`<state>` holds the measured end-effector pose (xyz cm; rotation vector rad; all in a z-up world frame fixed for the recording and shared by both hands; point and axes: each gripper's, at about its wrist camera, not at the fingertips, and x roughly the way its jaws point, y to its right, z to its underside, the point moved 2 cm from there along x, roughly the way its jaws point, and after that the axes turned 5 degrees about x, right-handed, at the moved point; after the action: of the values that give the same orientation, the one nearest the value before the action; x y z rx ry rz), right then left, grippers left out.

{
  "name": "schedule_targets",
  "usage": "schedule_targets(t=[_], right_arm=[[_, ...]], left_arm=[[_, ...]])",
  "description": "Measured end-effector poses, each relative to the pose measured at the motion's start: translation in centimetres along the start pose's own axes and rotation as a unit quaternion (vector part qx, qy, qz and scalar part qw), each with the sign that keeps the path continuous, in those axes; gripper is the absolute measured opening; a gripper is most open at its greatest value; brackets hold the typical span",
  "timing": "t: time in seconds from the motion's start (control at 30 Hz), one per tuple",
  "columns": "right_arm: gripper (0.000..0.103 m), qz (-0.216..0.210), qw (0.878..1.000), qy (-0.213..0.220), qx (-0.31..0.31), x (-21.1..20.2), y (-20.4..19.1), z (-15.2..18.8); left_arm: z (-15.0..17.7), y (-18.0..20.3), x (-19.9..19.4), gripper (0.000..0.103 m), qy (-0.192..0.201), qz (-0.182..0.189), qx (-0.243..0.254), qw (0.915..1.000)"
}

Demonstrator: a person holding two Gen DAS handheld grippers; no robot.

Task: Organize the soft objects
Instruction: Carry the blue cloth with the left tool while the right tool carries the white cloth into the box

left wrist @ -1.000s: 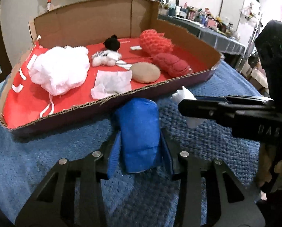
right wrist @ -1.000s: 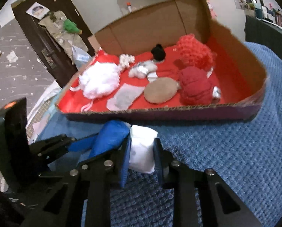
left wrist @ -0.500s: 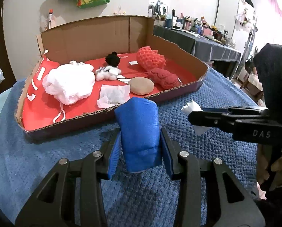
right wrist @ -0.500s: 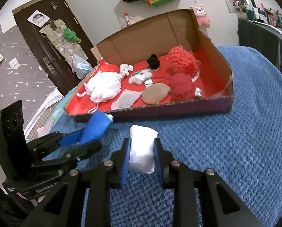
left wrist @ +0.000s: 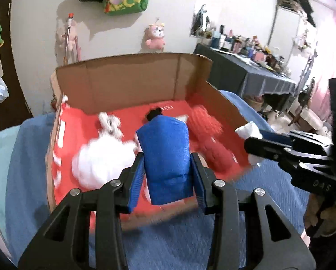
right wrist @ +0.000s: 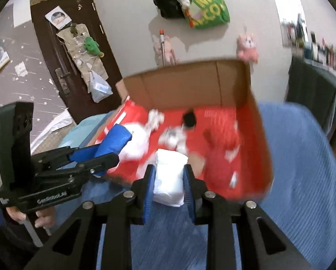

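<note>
Blue pouch [left wrist: 166,157], white bundle [right wrist: 169,177], red-lined brown cardboard box [left wrist: 131,85], blue cloth [left wrist: 190,236].

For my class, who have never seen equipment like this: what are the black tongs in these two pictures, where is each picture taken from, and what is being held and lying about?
No robot here: a person holds a hand-operated two-finger gripper in each hand, each with a wide-angle camera looking along its fingers. One picture is the left gripper's view, the other the right's, and each also catches the other gripper from the side. The left gripper is shut on a blue cushion. The right gripper is shut on a white pad. Both hang over the near edge of a cardboard box with a red floor, resting on a blue blanket. Inside lie a fluffy white bundle, red knitted pieces and a small black thing; blur hides finer detail.
</note>
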<state>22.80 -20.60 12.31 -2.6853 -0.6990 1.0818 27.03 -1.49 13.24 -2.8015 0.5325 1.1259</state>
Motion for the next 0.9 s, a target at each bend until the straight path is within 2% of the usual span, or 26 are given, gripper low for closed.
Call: schedule_targets(t=[0.17, 0.33, 0.4, 0.47, 0.63, 0.9], right_arm=[[0.028, 0.058, 0.998, -0.012, -0.025, 3.4, 0.6, -5.8], [0.028, 0.106, 0.992, -0.063, -0.036, 8.9, 2.2, -9.9], [0.028, 0.123, 0.988, -0.09, -0.039, 11.5, 3.0, -10.9], [0.028, 0.136, 0.984, -0.11, -0.045, 13.3, 3.3, -11.1], [0.028, 0.171, 0.971, -0.154, -0.064, 17.7, 4.2, -11.0], [0.028, 0.176, 0.965, -0.183, -0.058, 20.7, 5.8, -11.5]], left_arm=[[-4.6, -1.7, 4.2, 0.038, -0.038, -0.028, 0.006, 0.9988], [-6.1, -3.4, 9.9, 0.038, -0.109, -0.047, -0.006, 0.9929], [-6.2, -4.0, 11.5, 0.038, -0.125, -0.053, -0.008, 0.9907], [-6.5, -4.7, 13.0, 0.038, -0.137, -0.066, -0.011, 0.9882], [-6.8, -6.0, 15.8, 0.038, -0.159, -0.061, -0.033, 0.9848], [-7.1, -6.2, 18.4, 0.038, -0.172, -0.057, -0.035, 0.9829]])
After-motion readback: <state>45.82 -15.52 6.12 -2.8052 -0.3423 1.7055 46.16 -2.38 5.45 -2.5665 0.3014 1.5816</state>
